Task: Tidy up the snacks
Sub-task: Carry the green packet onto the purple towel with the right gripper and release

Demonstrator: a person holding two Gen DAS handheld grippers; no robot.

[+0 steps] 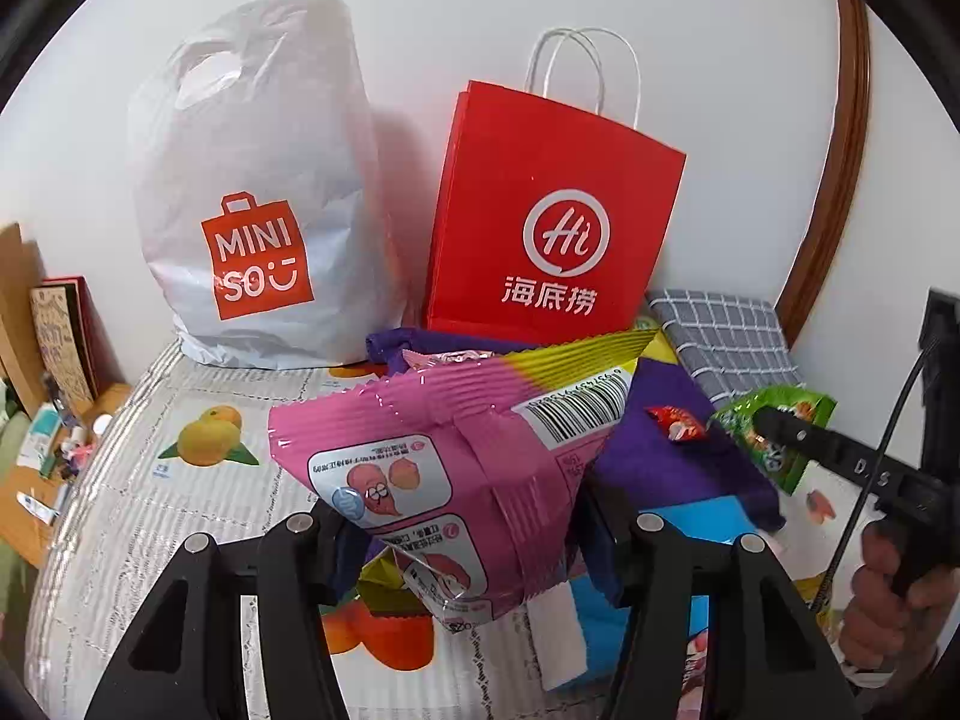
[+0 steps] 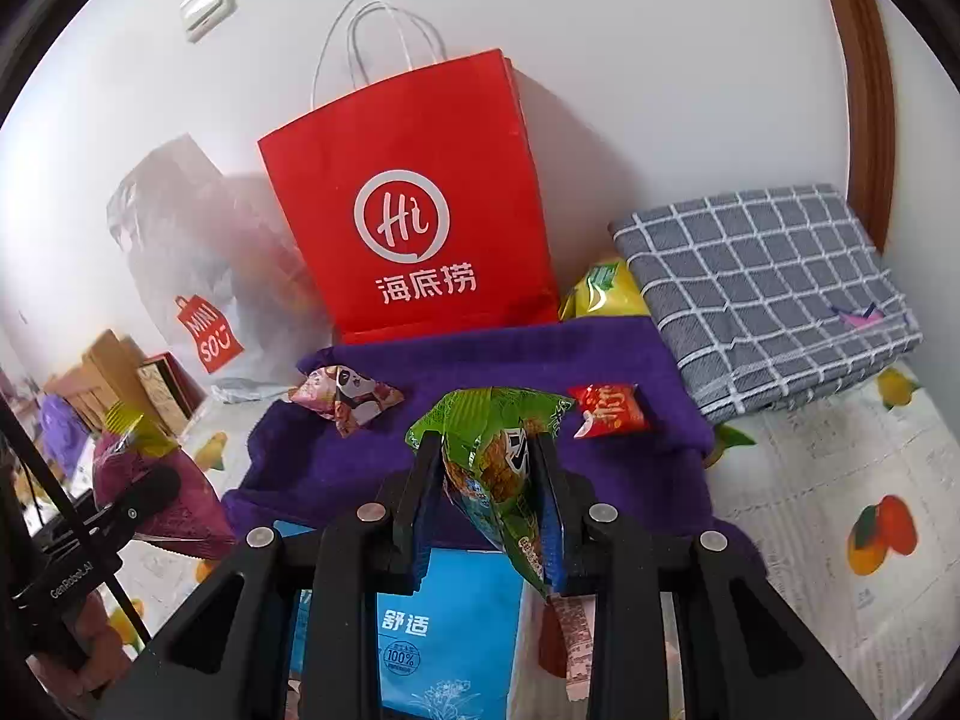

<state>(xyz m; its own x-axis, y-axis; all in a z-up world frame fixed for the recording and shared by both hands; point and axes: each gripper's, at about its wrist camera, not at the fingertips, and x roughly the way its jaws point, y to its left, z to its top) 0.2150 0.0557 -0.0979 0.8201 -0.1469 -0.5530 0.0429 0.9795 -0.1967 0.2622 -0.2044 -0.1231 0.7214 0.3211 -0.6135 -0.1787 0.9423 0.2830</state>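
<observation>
My left gripper (image 1: 462, 534) is shut on a large pink and yellow snack bag (image 1: 450, 450), held above a quilt printed with fruit. My right gripper (image 2: 486, 441) is shut on a green snack packet (image 2: 498, 468), which stands upright between its pads over a purple towel (image 2: 480, 360). On that towel lie a small red packet (image 2: 609, 411) and a panda-print packet (image 2: 348, 396). A red paper bag (image 2: 408, 204) with white handles stands against the wall behind them. In the left wrist view the green packet (image 1: 774, 420) and the red packet (image 1: 678, 423) show at right.
A white MINISO plastic bag (image 1: 258, 210) stands left of the red paper bag (image 1: 552, 216). A folded grey checked cloth (image 2: 762, 282) lies at right, with a yellow packet (image 2: 606, 291) beside it. A blue box (image 2: 444, 618) sits under the right gripper. Boxes and clutter lie at far left.
</observation>
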